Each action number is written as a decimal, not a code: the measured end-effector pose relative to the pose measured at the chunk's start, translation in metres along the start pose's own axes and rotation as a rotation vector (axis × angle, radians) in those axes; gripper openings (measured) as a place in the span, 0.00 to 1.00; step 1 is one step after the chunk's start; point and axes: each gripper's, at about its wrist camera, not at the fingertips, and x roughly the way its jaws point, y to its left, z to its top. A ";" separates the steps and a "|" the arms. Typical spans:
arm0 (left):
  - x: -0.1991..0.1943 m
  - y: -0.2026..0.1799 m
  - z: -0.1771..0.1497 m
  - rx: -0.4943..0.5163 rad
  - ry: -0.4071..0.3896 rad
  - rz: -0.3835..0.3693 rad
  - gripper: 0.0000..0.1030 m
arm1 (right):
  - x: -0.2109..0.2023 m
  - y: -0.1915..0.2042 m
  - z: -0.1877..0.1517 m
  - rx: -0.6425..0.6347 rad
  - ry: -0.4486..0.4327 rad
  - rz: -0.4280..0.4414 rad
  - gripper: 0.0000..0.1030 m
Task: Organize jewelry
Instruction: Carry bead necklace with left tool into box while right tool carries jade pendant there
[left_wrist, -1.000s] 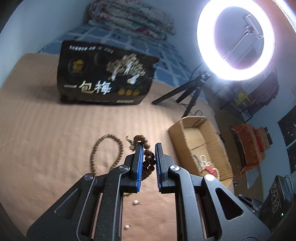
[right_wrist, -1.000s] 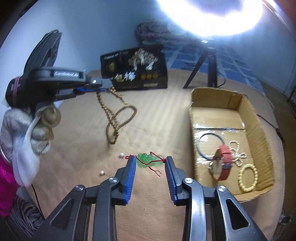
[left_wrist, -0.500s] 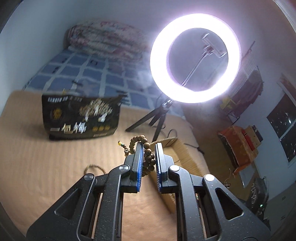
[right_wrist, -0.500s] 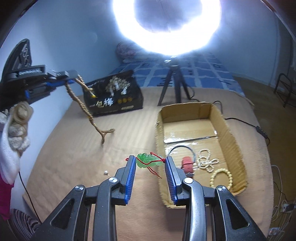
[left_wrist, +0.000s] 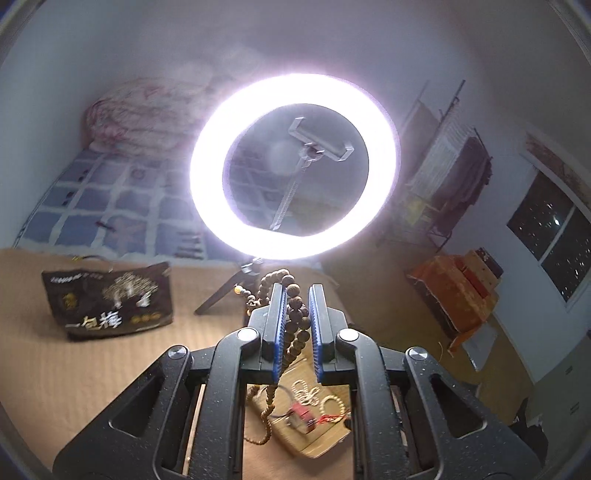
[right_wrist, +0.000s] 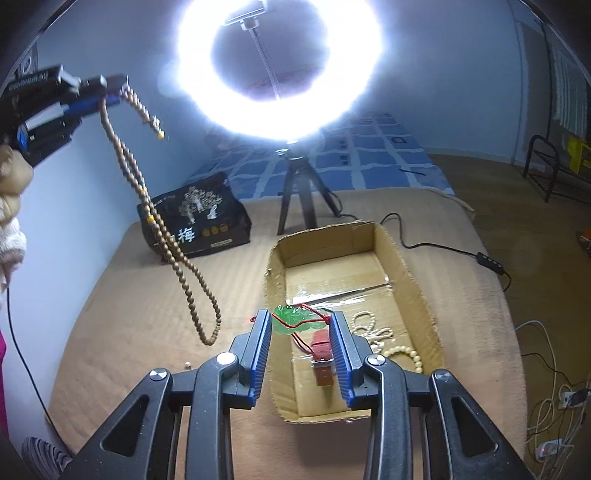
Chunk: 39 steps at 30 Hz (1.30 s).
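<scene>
Two pieces were aloft: the long wooden bead necklace (right_wrist: 173, 236) hung from the left gripper (left_wrist: 297, 295), its narrowed pads pinching the strand, high over the mat's left side; the green jade pendant (right_wrist: 295, 317) on red cord sat clamped between the right gripper (right_wrist: 300, 321) pads, above the cardboard box (right_wrist: 413, 273) near edge. Inside the box lay a red-strapped watch (right_wrist: 321, 354) and cream bead bracelets (right_wrist: 404, 356) (partly hidden). Beyond stood a black printed bag (right_wrist: 199, 221) and a glaring ring light (right_wrist: 277, 66) on its tripod. One small pearl (right_wrist: 187, 364) rested on the ribbed tan mat (right_wrist: 129, 295).
</scene>
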 end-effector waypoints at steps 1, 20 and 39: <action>0.002 -0.007 0.002 0.010 0.000 -0.007 0.10 | 0.000 -0.003 0.000 0.007 -0.002 -0.003 0.31; 0.070 -0.063 0.017 0.114 0.031 -0.018 0.10 | 0.005 -0.041 0.000 0.054 0.016 -0.029 0.31; 0.157 -0.065 -0.039 0.248 0.152 0.087 0.10 | 0.032 -0.060 -0.012 0.077 0.095 -0.028 0.31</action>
